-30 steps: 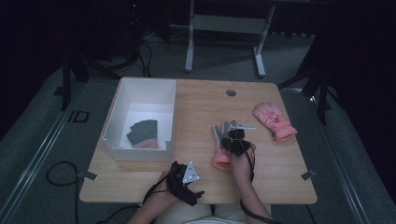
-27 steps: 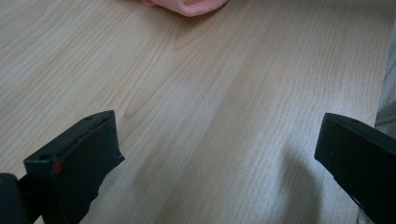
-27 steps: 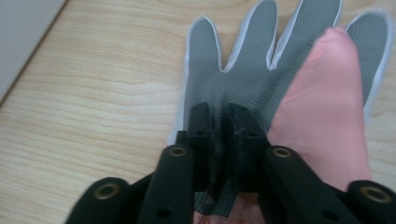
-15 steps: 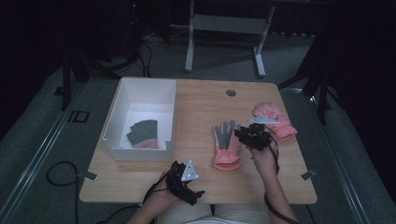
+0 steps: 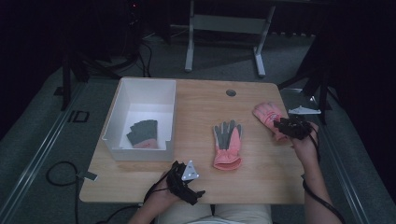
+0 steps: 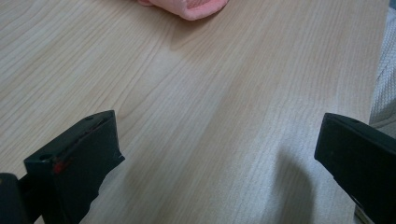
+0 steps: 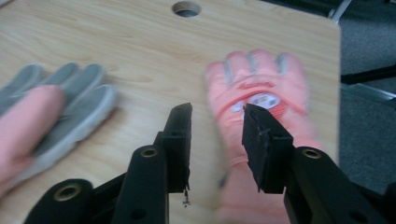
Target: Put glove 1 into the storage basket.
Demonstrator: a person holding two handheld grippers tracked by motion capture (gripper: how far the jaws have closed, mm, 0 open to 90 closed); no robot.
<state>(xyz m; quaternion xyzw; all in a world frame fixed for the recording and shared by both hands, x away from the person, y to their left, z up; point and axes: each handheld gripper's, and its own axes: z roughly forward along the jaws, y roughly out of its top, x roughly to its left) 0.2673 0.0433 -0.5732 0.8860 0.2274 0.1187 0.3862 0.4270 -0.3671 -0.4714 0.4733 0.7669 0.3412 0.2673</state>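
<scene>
A glove with a grey palm and pink cuff [image 5: 227, 144] lies flat in the middle of the table, and shows at the left of the right gripper view [image 7: 60, 107]. A pink glove [image 5: 267, 113] lies near the right edge. My right gripper [image 5: 281, 125] hovers over its cuff end; its jaws [image 7: 217, 112] have just been opening and stand partly open with nothing between them, the pink glove [image 7: 261, 93] below. My left gripper [image 5: 194, 191] rests at the table's front edge, wide open [image 6: 219, 126] over bare wood.
A white box [image 5: 116, 126] stands at the left of the table with another grey and pink glove [image 5: 142, 133] inside. A round cable hole [image 5: 230, 93] sits near the far edge. The table's right edge [image 5: 303, 154] runs close beside my right hand.
My right gripper left the middle glove lying on the table and moved right and up, over the pink glove. Its jaws have opened. The left gripper has stayed put.
</scene>
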